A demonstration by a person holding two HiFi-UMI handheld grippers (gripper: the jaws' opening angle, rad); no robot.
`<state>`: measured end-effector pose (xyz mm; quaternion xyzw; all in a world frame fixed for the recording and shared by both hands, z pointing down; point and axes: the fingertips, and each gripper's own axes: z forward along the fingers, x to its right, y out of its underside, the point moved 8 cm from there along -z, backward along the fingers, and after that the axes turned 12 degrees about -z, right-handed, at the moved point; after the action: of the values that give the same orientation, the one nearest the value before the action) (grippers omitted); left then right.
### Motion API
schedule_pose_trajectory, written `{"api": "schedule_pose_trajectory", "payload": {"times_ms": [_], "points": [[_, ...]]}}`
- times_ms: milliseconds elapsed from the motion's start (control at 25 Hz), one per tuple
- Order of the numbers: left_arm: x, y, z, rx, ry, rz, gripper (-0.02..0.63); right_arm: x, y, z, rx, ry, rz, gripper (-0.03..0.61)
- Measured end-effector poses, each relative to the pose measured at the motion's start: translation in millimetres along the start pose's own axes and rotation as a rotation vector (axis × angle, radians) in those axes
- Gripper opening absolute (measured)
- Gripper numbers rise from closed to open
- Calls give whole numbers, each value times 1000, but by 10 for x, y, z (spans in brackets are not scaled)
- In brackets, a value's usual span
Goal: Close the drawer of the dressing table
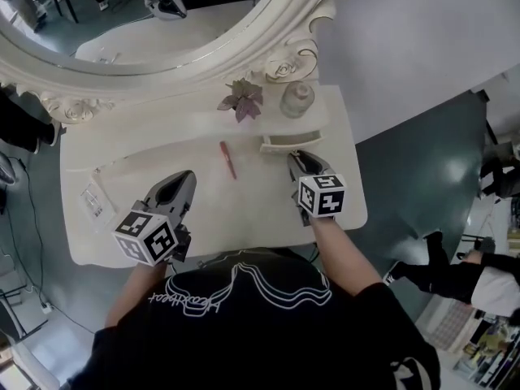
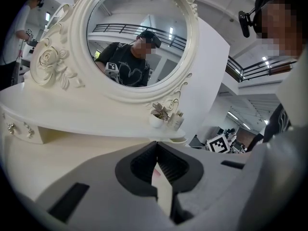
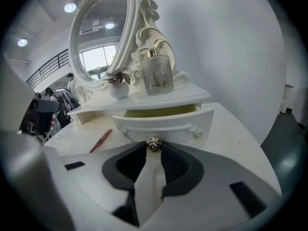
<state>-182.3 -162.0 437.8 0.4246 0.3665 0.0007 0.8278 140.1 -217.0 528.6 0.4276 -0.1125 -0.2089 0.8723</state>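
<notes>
Black fabric of the person's shirt (image 1: 260,323) fills the bottom of the head view, in front of the white dressing table's surface (image 1: 260,205). At the far left of that surface lies a small flat packet (image 1: 92,202). Next to the right, the left gripper (image 1: 184,177) hangs over the surface, its fingers (image 2: 139,162) clenched tip to tip with nothing between them. A red pen (image 1: 228,159) lies near the middle, apart from both grippers. Behind it, on the raised shelf (image 3: 185,94) below the ornate oval mirror (image 1: 280,35), stands a small potted plant (image 1: 242,98), and to its right a glass perfume bottle (image 1: 297,100). Under that shelf, at the right end, the drawer (image 3: 163,121) is partly pulled out, with its pale inside showing. The right gripper (image 1: 298,158) meets the drawer front head-on. Its fingers (image 3: 178,165) grasp the small metal knob (image 3: 153,144) at the middle of the front, one pad on each side.
</notes>
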Motion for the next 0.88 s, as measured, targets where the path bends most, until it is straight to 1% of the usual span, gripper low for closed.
{"api": "schedule_pose_trajectory", "payload": {"times_ms": [400,880], "points": [[-60,17,43,-8,-16,-11,4,62,-114,155,16,-3,9,100],[-111,32,97,-16,-17,-26,3,114,-245,331,16,-4,7,100]]}}
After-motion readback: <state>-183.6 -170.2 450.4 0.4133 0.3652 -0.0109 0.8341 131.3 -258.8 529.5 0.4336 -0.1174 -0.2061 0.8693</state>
